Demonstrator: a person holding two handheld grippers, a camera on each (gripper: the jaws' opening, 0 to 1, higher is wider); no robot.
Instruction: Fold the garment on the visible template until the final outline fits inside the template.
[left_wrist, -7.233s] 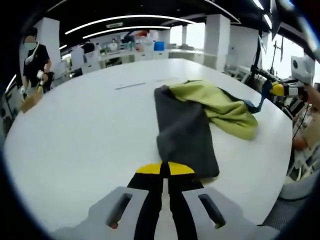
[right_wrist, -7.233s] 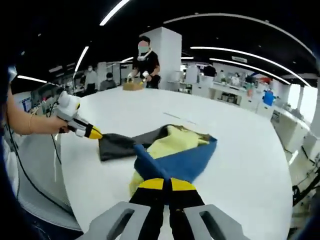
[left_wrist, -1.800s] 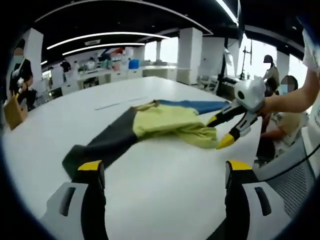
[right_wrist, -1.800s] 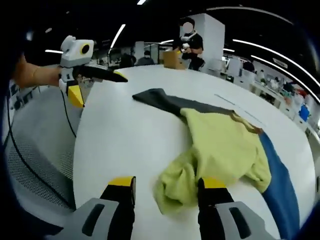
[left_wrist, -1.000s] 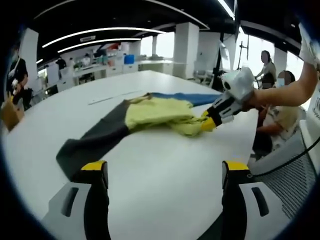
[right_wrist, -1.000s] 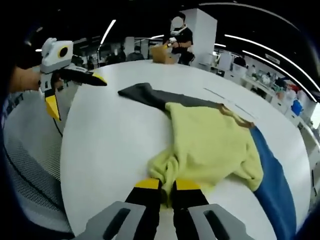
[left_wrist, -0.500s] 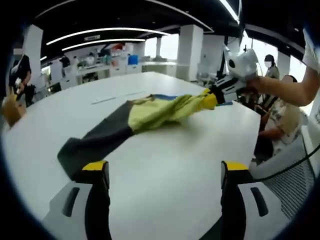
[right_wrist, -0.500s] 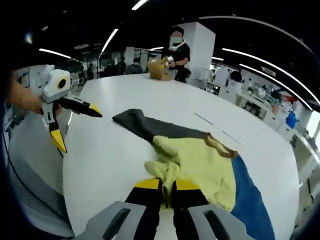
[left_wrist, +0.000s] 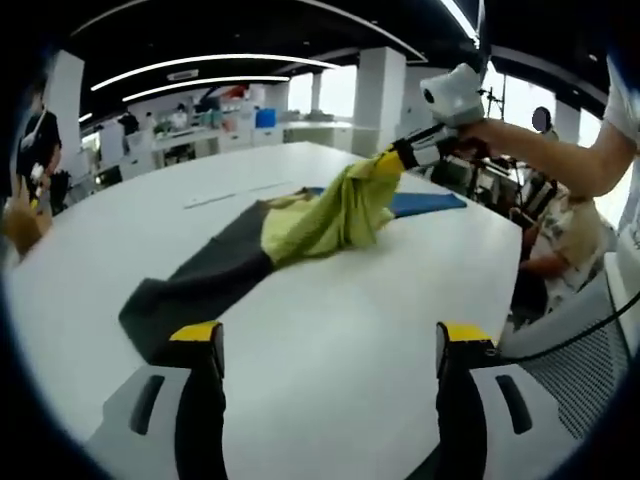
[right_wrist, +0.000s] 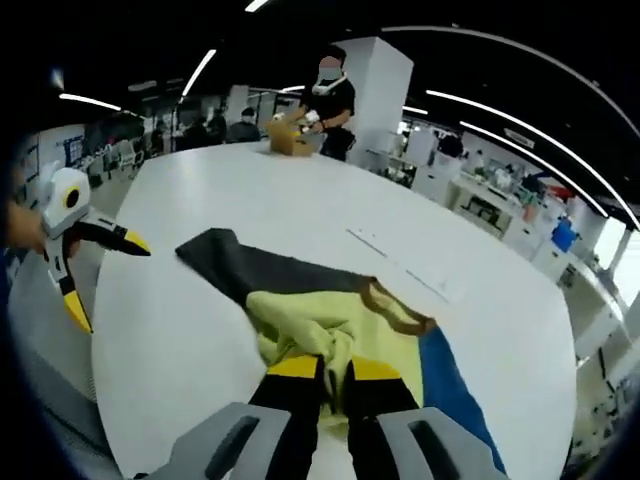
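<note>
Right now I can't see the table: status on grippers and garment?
Right gripper shut on garment, yellow sleeve lifted off the white table. Left gripper open, apart from the grey sleeve. Nothing in the way.

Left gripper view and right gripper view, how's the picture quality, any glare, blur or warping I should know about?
Left gripper view: fisheye bends the table edge; windows behind the right gripper are blown out, and the yellow garment it lifts is slightly soft. Right gripper view: dim background with bright ceiling strips, table evenly lit, left gripper warped near the rim.
</note>
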